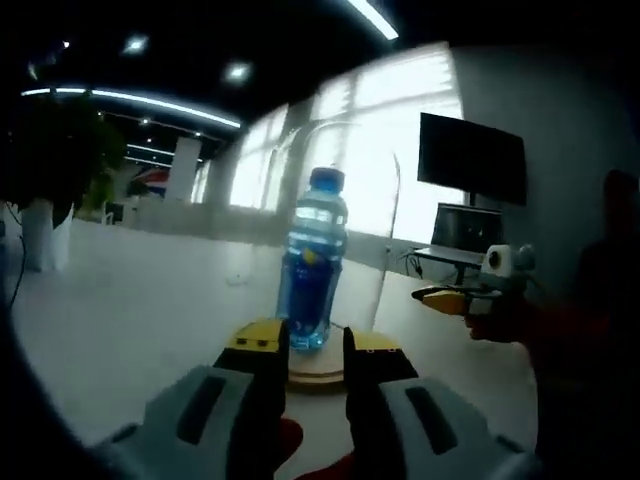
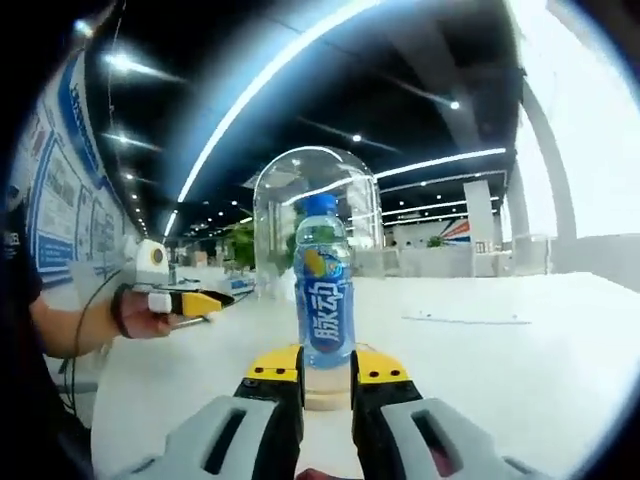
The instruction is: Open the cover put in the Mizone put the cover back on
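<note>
Clear dome (image 2: 318,215) around bottle (image 2: 325,290), blocking side access

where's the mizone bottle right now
The Mizone bottle stands upright on a round wooden base under the clear dome cover on the white table, straight ahead of both claws in both gripper views.

The Mizone bottle (image 2: 325,285) stands upright on a round base (image 2: 330,398), and the base lies on the table (image 2: 520,370). The clear cover (image 2: 318,215) stands over the bottle, on the same base. In the right gripper view, the right gripper (image 2: 326,378) is just before the bottle, and the left gripper (image 2: 205,301) is to the left of the bottle, well apart. In the left gripper view, a monitor (image 1: 471,158) is behind the bottle, to the right.
</note>
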{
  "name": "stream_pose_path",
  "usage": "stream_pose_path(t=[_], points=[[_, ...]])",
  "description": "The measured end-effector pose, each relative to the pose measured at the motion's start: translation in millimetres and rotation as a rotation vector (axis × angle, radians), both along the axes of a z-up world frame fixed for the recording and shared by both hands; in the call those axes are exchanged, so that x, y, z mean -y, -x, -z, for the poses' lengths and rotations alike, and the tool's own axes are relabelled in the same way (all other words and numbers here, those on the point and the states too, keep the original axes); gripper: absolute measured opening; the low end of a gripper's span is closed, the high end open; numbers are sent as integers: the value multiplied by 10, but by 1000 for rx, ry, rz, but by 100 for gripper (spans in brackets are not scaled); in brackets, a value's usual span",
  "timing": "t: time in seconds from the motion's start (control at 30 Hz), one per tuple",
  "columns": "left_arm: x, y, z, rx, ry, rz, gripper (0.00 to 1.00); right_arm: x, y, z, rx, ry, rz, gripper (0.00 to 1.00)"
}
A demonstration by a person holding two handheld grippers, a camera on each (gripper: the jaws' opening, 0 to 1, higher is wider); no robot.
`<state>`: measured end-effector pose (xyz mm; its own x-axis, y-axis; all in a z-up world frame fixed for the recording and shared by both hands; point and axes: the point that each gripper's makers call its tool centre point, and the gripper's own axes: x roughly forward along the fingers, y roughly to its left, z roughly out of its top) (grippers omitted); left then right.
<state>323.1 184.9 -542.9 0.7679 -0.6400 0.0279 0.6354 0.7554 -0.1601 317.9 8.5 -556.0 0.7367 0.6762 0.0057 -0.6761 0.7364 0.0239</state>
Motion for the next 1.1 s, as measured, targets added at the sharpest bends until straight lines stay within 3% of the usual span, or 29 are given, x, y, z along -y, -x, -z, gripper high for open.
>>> stream_pose_path(t=[0.17, 0.23, 0.47, 0.67, 0.77, 1.1], points=[[32, 136, -7, 9, 11, 17, 17, -57, 163, -8, 22, 2, -33, 12], [75, 200, 32, 22, -13, 34, 17, -64, 219, -5, 48, 8, -40, 13], [56, 334, 192, 32, -59, 6, 20, -13, 344, 138, 39, 28, -37, 13], [-41, 389, 203, 29, -5, -20, 19, 91, 372, 159, 38, 11, -17, 13], [-57, 452, 239, 56, -53, -21, 19, 110, 417, 145, 45, 9, -23, 13], [-49, 483, 288, 46, -29, -17, 19, 209, 440, 238, 43, 1, 2, 14]])
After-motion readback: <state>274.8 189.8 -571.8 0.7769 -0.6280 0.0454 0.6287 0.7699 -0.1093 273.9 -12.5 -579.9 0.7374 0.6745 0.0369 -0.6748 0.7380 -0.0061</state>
